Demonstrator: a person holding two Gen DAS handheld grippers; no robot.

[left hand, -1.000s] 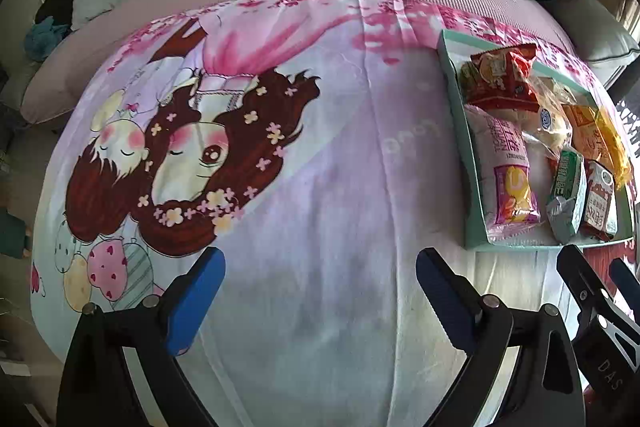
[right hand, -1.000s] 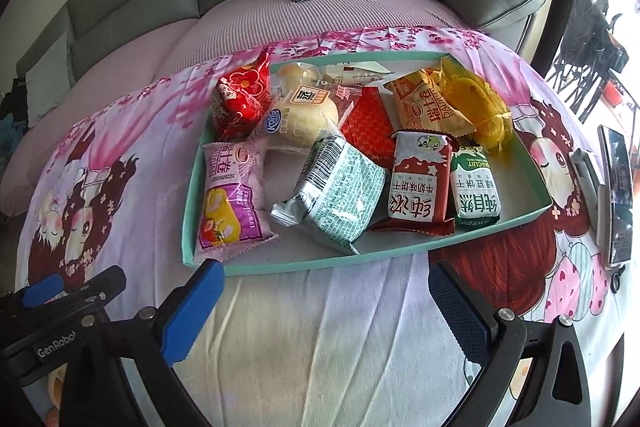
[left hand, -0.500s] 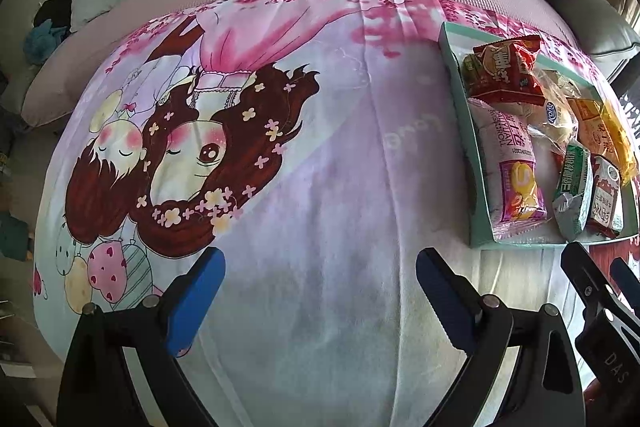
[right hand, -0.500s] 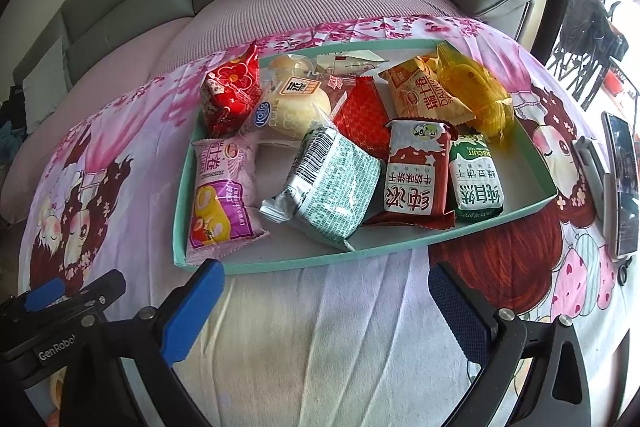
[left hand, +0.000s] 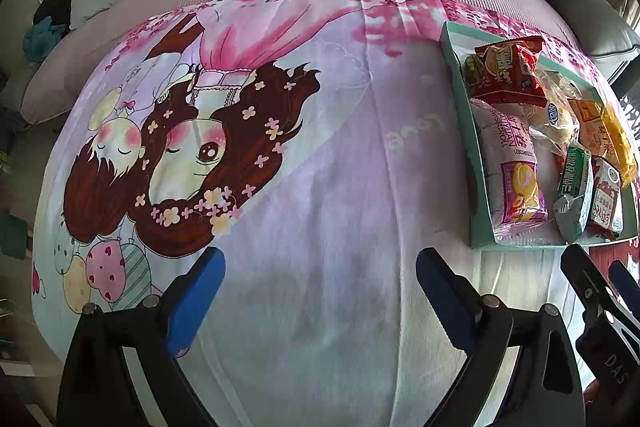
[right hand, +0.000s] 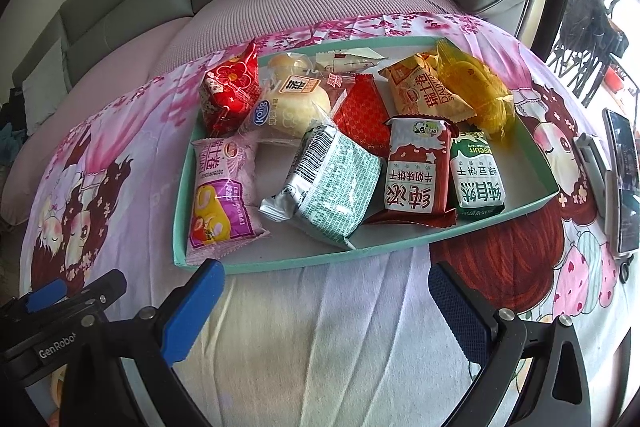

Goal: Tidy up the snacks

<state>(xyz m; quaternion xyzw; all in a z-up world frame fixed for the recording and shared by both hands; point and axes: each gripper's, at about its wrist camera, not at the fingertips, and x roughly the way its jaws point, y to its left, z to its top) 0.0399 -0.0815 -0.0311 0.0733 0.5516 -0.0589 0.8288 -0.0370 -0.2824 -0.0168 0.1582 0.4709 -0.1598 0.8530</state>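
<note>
My left gripper hangs over bare cartoon-print sheet, jaws spread wide, nothing btwn them. Right gripper is also wide open & empty, just short of the near rim of the teal tray. Tray sits on the sheet w/ snacks piled in it: pink roll pack at the left end, green-white pack tilted mid-tray, maroon biscuit pack touching the green biscuit pack, red pouch & yellow bag at the back. Phone lies right of the tray
</note>
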